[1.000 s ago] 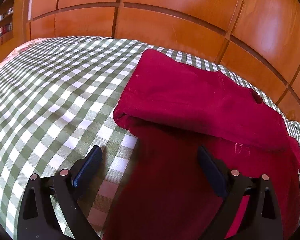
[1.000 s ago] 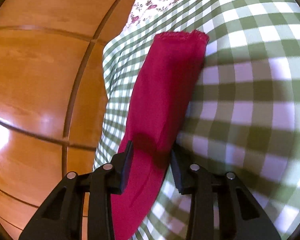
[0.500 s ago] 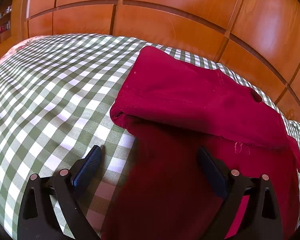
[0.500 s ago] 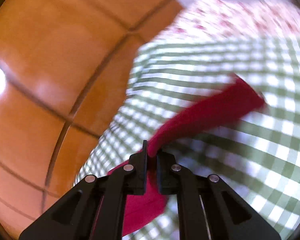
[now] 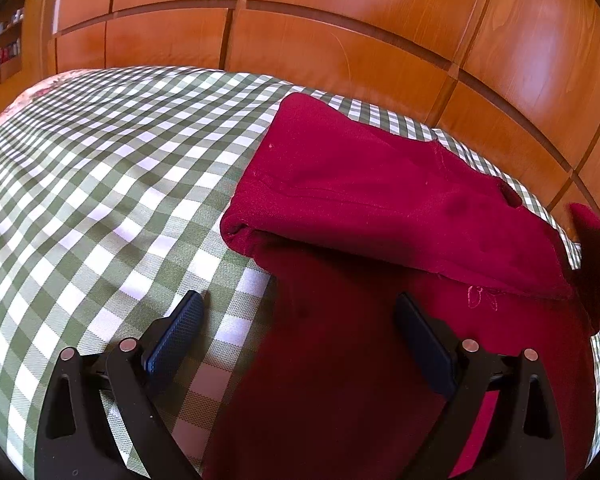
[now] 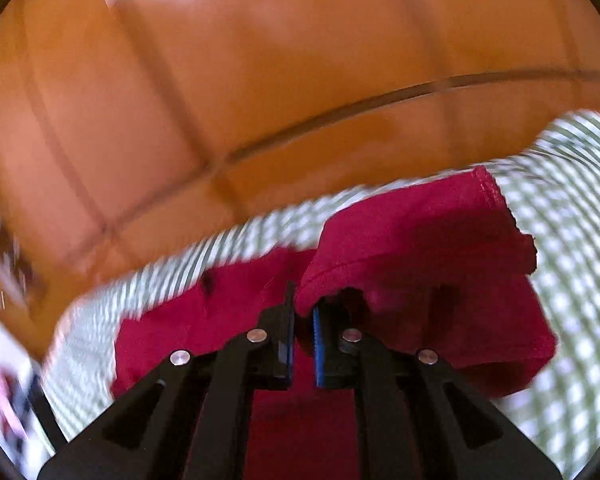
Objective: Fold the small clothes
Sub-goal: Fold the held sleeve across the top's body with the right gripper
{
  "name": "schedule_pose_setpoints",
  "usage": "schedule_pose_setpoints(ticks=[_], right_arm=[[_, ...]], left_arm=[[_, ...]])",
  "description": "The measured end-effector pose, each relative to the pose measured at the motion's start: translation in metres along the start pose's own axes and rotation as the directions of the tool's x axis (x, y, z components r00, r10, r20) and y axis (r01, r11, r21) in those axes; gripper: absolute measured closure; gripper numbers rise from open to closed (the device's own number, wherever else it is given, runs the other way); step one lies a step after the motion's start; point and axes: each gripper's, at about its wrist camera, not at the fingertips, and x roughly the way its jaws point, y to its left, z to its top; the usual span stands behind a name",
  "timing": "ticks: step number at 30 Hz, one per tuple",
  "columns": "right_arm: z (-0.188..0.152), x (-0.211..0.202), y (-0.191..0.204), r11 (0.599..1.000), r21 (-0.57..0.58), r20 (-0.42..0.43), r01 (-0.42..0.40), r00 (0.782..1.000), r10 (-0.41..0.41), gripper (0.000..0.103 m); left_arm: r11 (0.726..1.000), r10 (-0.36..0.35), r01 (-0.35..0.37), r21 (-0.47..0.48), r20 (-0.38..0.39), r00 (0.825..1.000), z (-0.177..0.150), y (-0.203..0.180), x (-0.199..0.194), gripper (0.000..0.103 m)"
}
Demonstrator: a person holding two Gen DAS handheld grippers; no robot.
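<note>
Right gripper [image 6: 302, 312] clamps the red garment [image 5: 380, 208], carrying its end over for a fold; left gripper [image 5: 300, 320], wide open and empty, hovers over the checked cloth [image 5: 100, 200]

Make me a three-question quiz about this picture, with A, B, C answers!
1. Where does the red garment lie?
A. on the checked cloth
B. on a chair
C. in a basket

2. What colours is the checked cloth?
A. blue and yellow
B. green and white
C. black and pink

3. What are the right tongs doing?
A. wide open
B. pinching a fold of the red garment
C. holding a spoon

Answers:
1 A, the garment rests flat on the checks.
2 B, green and white squares show all over.
3 B, the pads are nearly together with red fabric between them, while the left tongs stand open.
</note>
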Motion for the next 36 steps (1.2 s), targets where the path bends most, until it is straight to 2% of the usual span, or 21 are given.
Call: schedule_pose_setpoints(ticks=[2, 4, 5, 6, 8, 11, 12, 14, 17, 18, 20, 23, 24, 27, 29, 32, 34, 36], right_arm=[[-0.017, 0.019, 0.022, 0.998, -0.067, -0.081, 0.007, 0.997, -0.012, 0.095], [-0.038, 0.03, 0.035, 0.99, -0.135, -0.138, 0.044, 0.988, -0.063, 0.086], [-0.049, 0.029, 0.035, 0.99, -0.139, -0.153, 0.019, 0.987, -0.04, 0.069], [-0.054, 0.026, 0.034, 0.991, -0.133, -0.149, -0.001, 0.989, -0.019, 0.051], [-0.065, 0.011, 0.027, 0.992, -0.125, -0.113, 0.001, 0.993, -0.016, 0.036], [-0.08, -0.017, 0.011, 0.992, -0.102, -0.031, 0.078, 0.996, -0.082, 0.031], [-0.081, -0.025, 0.005, 0.99, -0.08, -0.009, 0.113, 0.993, -0.114, 0.024], [-0.086, -0.041, -0.006, 0.982, -0.014, 0.041, 0.191, 0.981, -0.19, 0.018], [-0.093, -0.055, -0.032, 0.938, 0.113, 0.089, 0.327, 0.937, -0.337, 0.013], [-0.097, -0.056, -0.041, 0.929, 0.158, 0.082, 0.334, 0.933, -0.35, 0.012], [-0.101, -0.052, -0.055, 0.914, 0.231, 0.059, 0.333, 0.933, -0.355, 0.01], [-0.104, -0.049, -0.08, 0.895, 0.334, 0.022, 0.297, 0.946, -0.322, 0.009], [-0.105, -0.05, -0.083, 0.891, 0.352, 0.027, 0.288, 0.948, -0.317, 0.009], [-0.104, -0.052, -0.078, 0.895, 0.339, 0.037, 0.291, 0.946, -0.322, 0.008], [-0.104, -0.052, -0.078, 0.894, 0.343, 0.04, 0.288, 0.947, -0.32, 0.008], [-0.106, -0.057, -0.079, 0.886, 0.358, 0.052, 0.293, 0.942, -0.332, 0.008], [-0.108, -0.062, -0.081, 0.874, 0.378, 0.066, 0.304, 0.933, -0.354, 0.008], [-0.112, -0.07, -0.086, 0.851, 0.417, 0.088, 0.319, 0.918, -0.388, 0.009]], left_arm=[[1.0, 0.002, -0.002, 0.0, -0.001, 1.0, 0.0, -0.001, 0.001, 0.008], [1.0, 0.0, 0.0, -0.003, -0.001, 1.0, 0.0, -0.001, 0.0, 0.008], [1.0, -0.002, 0.002, -0.005, 0.0, 1.0, 0.0, 0.0, 0.0, 0.008], [1.0, -0.002, 0.002, -0.007, 0.001, 1.0, -0.001, -0.001, -0.001, 0.008], [1.0, -0.003, 0.003, -0.008, 0.0, 1.0, -0.001, 0.0, -0.001, 0.008], [1.0, 0.004, -0.004, -0.005, -0.003, 1.0, -0.001, -0.001, 0.0, 0.008], [1.0, 0.004, -0.004, -0.005, -0.004, 1.0, -0.001, -0.001, 0.0, 0.008], [1.0, 0.002, -0.002, -0.006, -0.003, 1.0, -0.001, -0.001, 0.0, 0.008], [1.0, 0.006, -0.006, -0.004, -0.006, 1.0, 0.0, -0.001, 0.0, 0.008], [1.0, 0.006, -0.006, -0.003, -0.008, 1.0, 0.001, -0.001, 0.001, 0.008], [1.0, 0.013, -0.013, -0.004, -0.009, 1.0, 0.002, -0.001, 0.0, 0.008], [1.0, 0.02, -0.021, 0.013, 0.028, 0.999, 0.007, -0.008, -0.017, 0.008], [1.0, 0.005, -0.006, 0.029, 0.05, 0.999, 0.008, -0.012, -0.024, 0.008], [0.984, -0.082, 0.061, 0.165, 0.124, 0.989, 0.013, -0.045, -0.052, 0.008], [0.963, -0.103, 0.064, 0.262, 0.138, 0.985, 0.016, -0.074, -0.061, 0.008], [0.907, -0.118, 0.049, 0.419, 0.142, 0.983, 0.017, -0.122, -0.066, 0.008], [0.862, -0.108, 0.022, 0.507, 0.141, 0.984, 0.015, -0.148, -0.065, 0.008], [0.828, -0.134, 0.05, 0.558, 0.11, 0.985, 0.012, -0.169, -0.062, 0.008]])
